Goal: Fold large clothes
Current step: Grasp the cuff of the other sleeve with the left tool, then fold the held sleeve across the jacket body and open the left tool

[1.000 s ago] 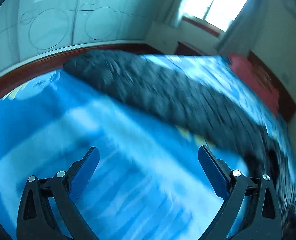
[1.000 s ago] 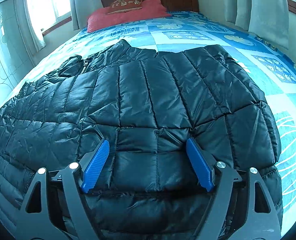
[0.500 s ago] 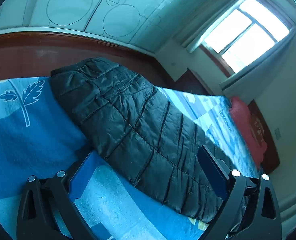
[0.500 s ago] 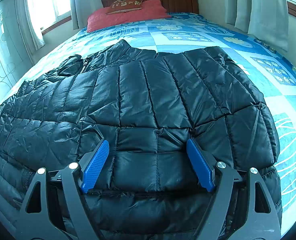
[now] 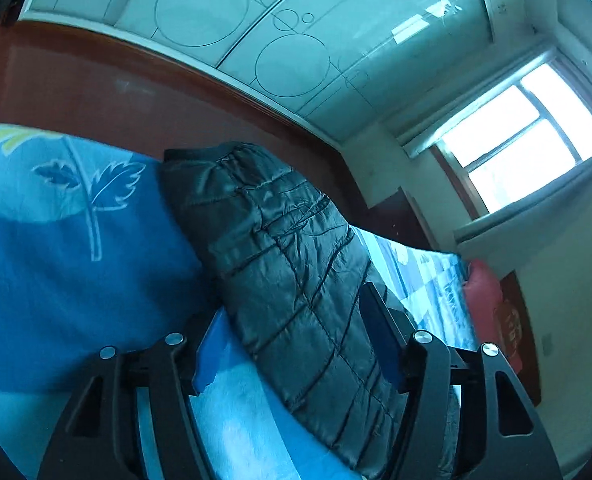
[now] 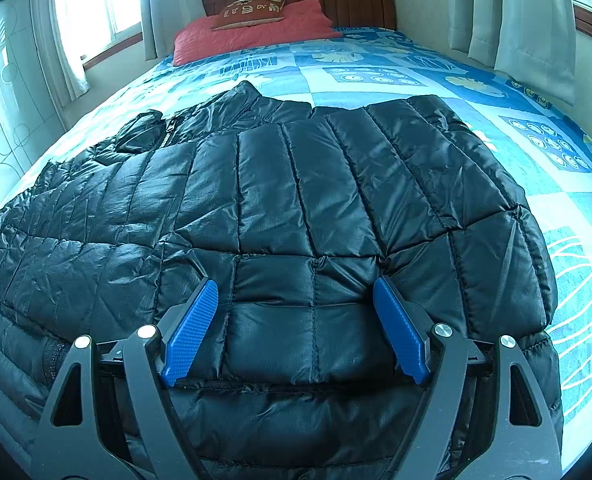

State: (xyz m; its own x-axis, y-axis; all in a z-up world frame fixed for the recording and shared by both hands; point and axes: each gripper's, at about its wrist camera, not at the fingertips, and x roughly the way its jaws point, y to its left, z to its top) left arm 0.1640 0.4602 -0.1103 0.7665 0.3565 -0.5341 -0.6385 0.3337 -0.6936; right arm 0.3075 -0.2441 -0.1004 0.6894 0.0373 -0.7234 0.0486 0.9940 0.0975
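A black quilted puffer jacket (image 6: 296, 200) lies spread on the blue patterned bed (image 6: 376, 76), collar toward the pillow. My right gripper (image 6: 296, 300) rests open over the jacket's near hem area, its blue pads apart on the fabric. In the left wrist view one sleeve (image 5: 287, 280) of the jacket runs from its cuff near the bed's edge back between my fingers. My left gripper (image 5: 291, 332) straddles this sleeve and its jaws are closing, with the sleeve between them. The pads stand at the sleeve's sides.
A red pillow (image 6: 255, 32) lies against the wooden headboard (image 6: 356, 0). A wooden bed rail (image 5: 95, 88) borders the sheet beside the sleeve cuff, with a pale wardrobe (image 5: 255, 40) behind it. Curtains (image 6: 528, 20) hang on the right, and a window (image 5: 528, 140) is bright.
The left gripper has swung in over the sleeve, rolled, and its jaws have narrowed around it. The right gripper and the jacket body have not moved.
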